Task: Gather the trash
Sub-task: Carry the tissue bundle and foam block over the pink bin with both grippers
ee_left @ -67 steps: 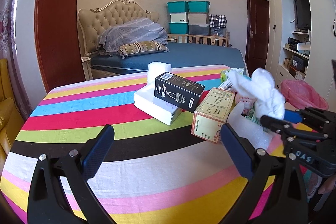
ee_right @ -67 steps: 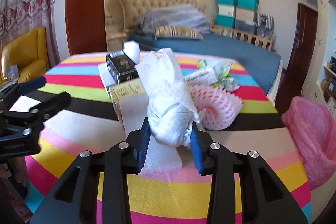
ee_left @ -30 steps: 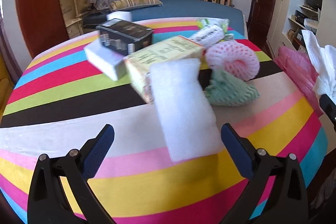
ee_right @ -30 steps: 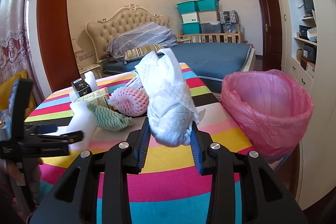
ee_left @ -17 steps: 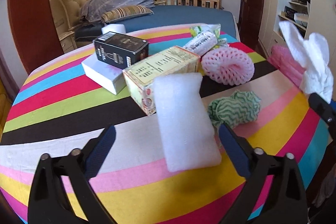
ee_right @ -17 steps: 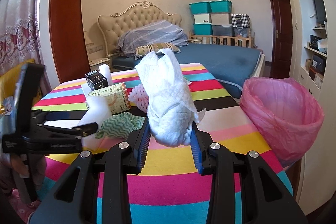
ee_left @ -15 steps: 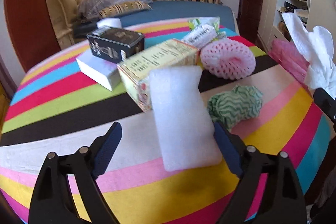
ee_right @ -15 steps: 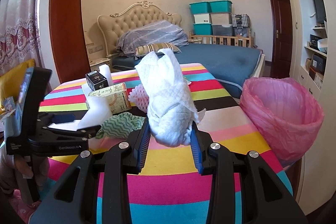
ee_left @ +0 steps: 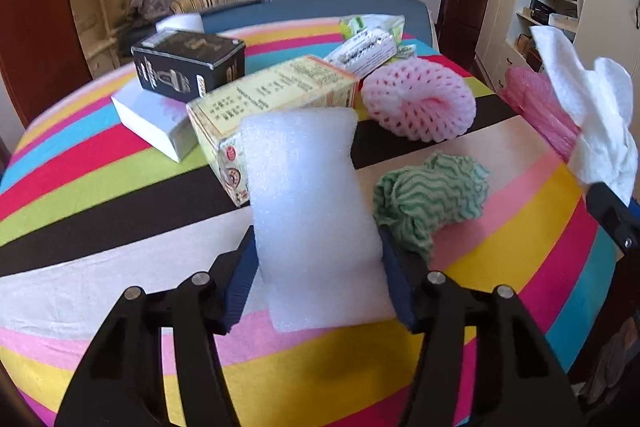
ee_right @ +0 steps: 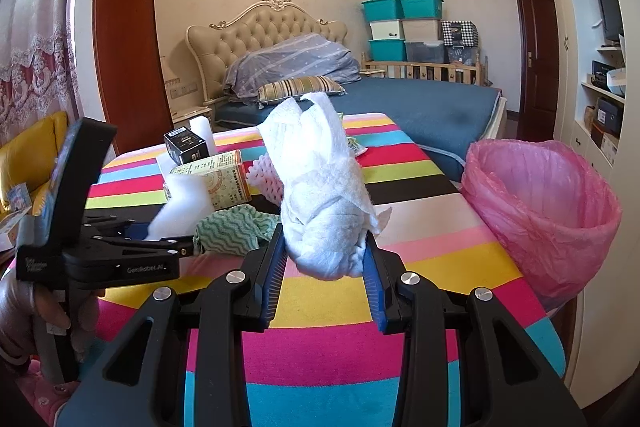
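My left gripper [ee_left: 320, 279] is shut on a white foam block [ee_left: 308, 211] that lies on the striped tablecloth [ee_left: 100, 195]; both pads press its sides. It also shows in the right wrist view [ee_right: 180, 211]. My right gripper [ee_right: 324, 267] is shut on a crumpled white paper towel [ee_right: 320, 187], held above the table's near edge. The towel also shows in the left wrist view [ee_left: 592, 123]. A bin with a pink bag [ee_right: 540, 211] stands to the right of the table. A green wavy cloth [ee_left: 432, 195] lies just right of the foam.
On the table lie a pink foam net [ee_left: 420, 103], a yellow carton [ee_left: 276, 107], a black box [ee_left: 188, 67] on a white box [ee_left: 152, 123], and wrappers [ee_left: 368, 43]. A bed [ee_right: 400, 103] stands behind, shelves [ee_right: 600, 99] at right, a yellow chair [ee_right: 32, 155] at left.
My left gripper has moved forward over the foam block and closed on it. My right gripper still holds the paper towel and has barely moved.
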Action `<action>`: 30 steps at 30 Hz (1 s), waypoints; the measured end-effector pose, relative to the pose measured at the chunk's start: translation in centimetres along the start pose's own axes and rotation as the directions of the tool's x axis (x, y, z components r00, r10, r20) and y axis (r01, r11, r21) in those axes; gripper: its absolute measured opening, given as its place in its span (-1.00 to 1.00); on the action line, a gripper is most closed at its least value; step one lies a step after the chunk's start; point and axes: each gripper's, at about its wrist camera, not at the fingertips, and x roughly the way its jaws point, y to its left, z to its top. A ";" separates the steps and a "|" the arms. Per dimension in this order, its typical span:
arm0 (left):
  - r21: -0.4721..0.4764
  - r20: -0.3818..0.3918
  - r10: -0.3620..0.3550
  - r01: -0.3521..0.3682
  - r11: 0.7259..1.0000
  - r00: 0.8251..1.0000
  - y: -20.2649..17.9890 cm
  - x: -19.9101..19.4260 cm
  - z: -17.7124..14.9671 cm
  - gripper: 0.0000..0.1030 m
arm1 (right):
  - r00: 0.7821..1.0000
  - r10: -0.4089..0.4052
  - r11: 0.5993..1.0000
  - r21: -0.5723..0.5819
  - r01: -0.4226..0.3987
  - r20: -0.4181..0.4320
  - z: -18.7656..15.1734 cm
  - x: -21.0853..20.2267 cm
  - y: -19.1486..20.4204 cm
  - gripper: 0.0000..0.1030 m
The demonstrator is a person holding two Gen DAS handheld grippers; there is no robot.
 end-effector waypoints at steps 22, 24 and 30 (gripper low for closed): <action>0.115 0.338 -0.027 -0.013 0.993 0.941 -2.4 -7.9 -1.6 0.10 | 1.000 -0.009 1.000 -0.015 0.010 0.015 -0.2 -1.2 -0.1 -0.32; 0.121 0.345 -0.031 -0.011 0.993 0.938 -2.6 -8.1 -1.5 0.10 | 1.000 -0.014 1.000 -0.011 0.014 0.019 -0.1 -1.4 -0.2 -0.32; 0.156 0.371 -0.048 -0.011 0.988 0.927 -4.0 -8.8 -1.8 0.10 | 0.999 -0.038 0.999 0.008 0.037 0.030 0.0 -2.0 -1.1 -0.32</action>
